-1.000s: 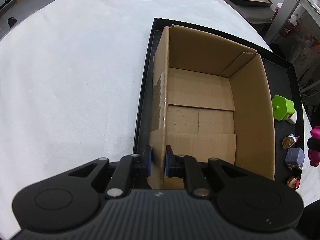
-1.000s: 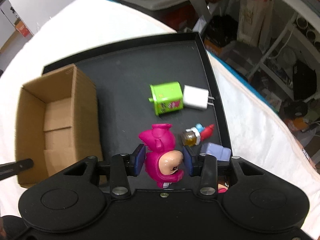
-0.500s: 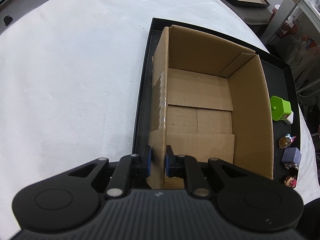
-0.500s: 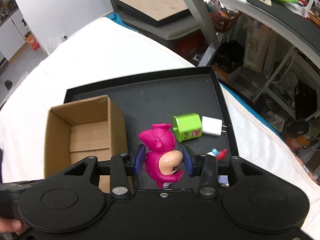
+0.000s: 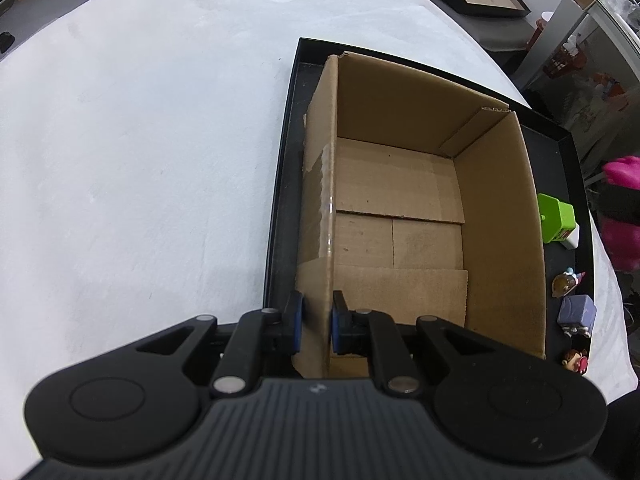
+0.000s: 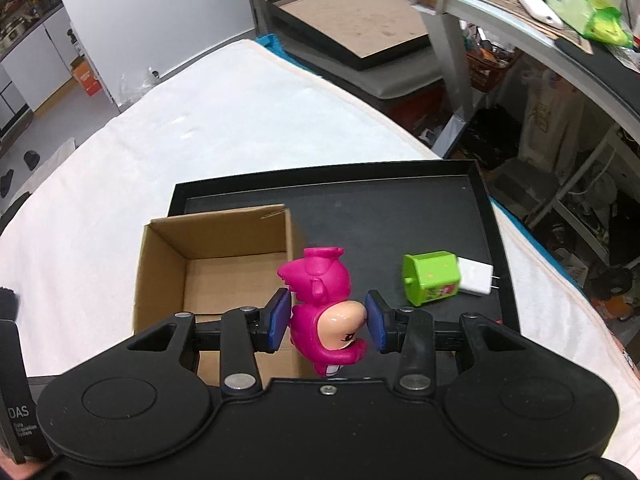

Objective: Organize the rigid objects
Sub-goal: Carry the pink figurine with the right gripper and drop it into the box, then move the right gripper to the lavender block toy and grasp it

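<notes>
Left gripper (image 5: 314, 326) clamped on the near left wall of the cardboard box (image 5: 400, 208), one blue pad outside the wall, the other inside, both pressing it. Box open on top, nothing in it, sits in the left part of the black tray (image 5: 280, 200) on a white cloth (image 5: 140, 160). Right of those fingers, beyond the box's far wall: green block (image 5: 556, 218) with a white charger (image 5: 572, 238) touching it, then a small bottle figure (image 5: 566, 282), purple cube (image 5: 578, 314), tiny doll (image 5: 576, 360) along the tray's right edge. Right gripper (image 6: 327, 316) grasping the pink figure (image 6: 324, 308) between both pads, lifted off the tray, lying sideways. Box (image 6: 216, 264) ahead-left of these fingers, green block (image 6: 430, 278) and charger (image 6: 476, 278) ahead-right, touching each other.
</notes>
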A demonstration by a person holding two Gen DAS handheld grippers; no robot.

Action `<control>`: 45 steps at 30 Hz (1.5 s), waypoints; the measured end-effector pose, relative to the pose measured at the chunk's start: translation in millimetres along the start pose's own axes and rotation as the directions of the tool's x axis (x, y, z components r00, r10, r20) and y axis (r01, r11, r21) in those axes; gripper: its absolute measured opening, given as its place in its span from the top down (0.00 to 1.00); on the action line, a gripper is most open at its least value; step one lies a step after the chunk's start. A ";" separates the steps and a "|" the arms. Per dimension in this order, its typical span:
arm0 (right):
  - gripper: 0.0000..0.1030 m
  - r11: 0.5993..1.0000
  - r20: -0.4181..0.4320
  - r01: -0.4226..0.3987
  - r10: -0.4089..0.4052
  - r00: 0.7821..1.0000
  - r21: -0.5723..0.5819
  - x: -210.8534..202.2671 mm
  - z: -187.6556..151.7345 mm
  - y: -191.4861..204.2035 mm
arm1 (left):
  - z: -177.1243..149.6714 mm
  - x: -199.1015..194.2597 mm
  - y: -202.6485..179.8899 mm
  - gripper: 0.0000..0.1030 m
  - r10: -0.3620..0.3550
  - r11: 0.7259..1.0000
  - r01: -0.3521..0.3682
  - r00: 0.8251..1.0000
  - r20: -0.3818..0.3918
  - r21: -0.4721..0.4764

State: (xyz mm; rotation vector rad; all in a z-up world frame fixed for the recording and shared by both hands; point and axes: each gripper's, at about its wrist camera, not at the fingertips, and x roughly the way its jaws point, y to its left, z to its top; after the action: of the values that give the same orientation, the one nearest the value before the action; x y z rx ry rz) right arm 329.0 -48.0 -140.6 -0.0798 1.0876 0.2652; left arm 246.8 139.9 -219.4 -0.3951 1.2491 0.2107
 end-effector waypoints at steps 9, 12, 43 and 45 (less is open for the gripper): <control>0.61 0.999 -0.036 0.000 -0.002 0.999 -0.038 20.9 0.7 26.5 | 0.7 -0.5 6.5 0.87 -0.019 1.000 0.019 1.000 0.002 0.002; 0.61 0.999 -0.038 -0.004 0.002 0.999 -0.052 28.0 3.7 37.5 | 1.0 -1.1 7.3 0.87 -0.025 1.000 0.025 1.000 0.001 0.002; 0.41 0.999 0.031 -0.043 0.043 0.999 0.016 23.3 16.2 33.2 | 6.1 -9.1 4.4 0.86 0.005 1.000 -0.006 1.000 -0.022 -0.020; 0.39 0.999 0.037 -0.031 0.030 0.999 0.022 19.5 14.2 27.7 | 5.4 -11.7 1.5 0.86 0.023 1.000 -0.024 1.000 -0.012 -0.010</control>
State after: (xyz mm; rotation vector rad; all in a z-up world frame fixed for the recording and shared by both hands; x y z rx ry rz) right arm 342.8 -15.1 -149.4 -0.0380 1.0553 0.2804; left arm 247.4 144.1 -207.2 -0.3907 1.2656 0.2348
